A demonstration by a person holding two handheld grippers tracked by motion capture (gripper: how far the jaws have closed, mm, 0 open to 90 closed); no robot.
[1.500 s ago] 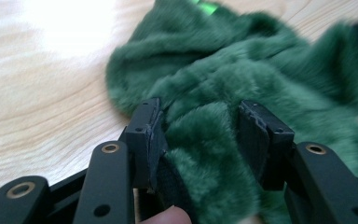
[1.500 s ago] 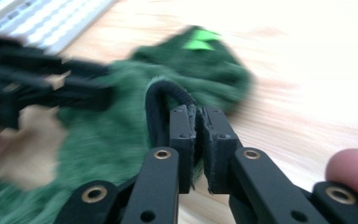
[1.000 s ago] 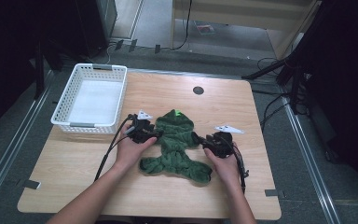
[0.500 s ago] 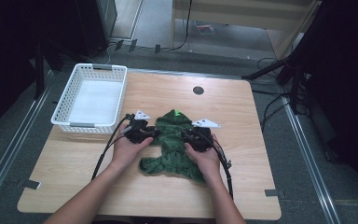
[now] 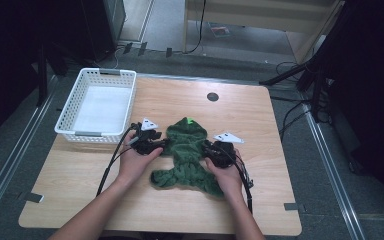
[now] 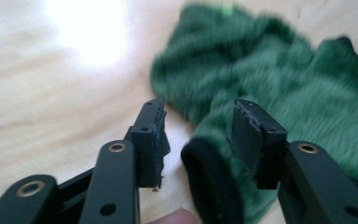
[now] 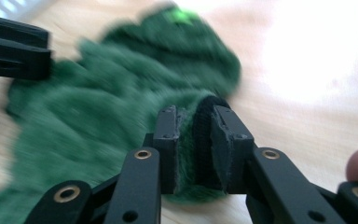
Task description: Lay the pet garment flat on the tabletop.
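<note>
- My left tongs [image 5: 156,145] sit at the left side of the green fleece garment [image 5: 187,157], which lies flat near the middle of the wooden surface [image 5: 260,200], hood end pointing away from me.
- In the left gripper view the left tongs [image 6: 200,135] stand apart, with the garment's left sleeve [image 6: 214,172] and its black-lined cuff between them. The right pad lies against the fleece while the left pad stands clear of it, with bare wood showing in the gap, so this pair is released rather than gripping. These jaws have just been opening again.
- My right tongs [image 5: 211,154] are at the garment's right side, just past my right hand [image 5: 226,175].
- In the right gripper view the right tongs [image 7: 193,135] are clenched on the right sleeve [image 7: 196,140]: both pads press on the dark cuff, and the fleece bunches up between them. These jaws have also just eased open a little, but the cuff is pinched between them.
- The same view shows my left tongs [image 7: 16,49] at the far left of the garment [image 7: 98,126], just touching its edge.
- A small bright green tab [image 5: 190,120] marks the hood's far tip.
- The white basket [image 5: 80,131] stands at the far left of the surface, just beside my left tongs and apart from the garment.
- My left hand [image 5: 135,165] rests on the wood near the garment's lower left leg.
</note>
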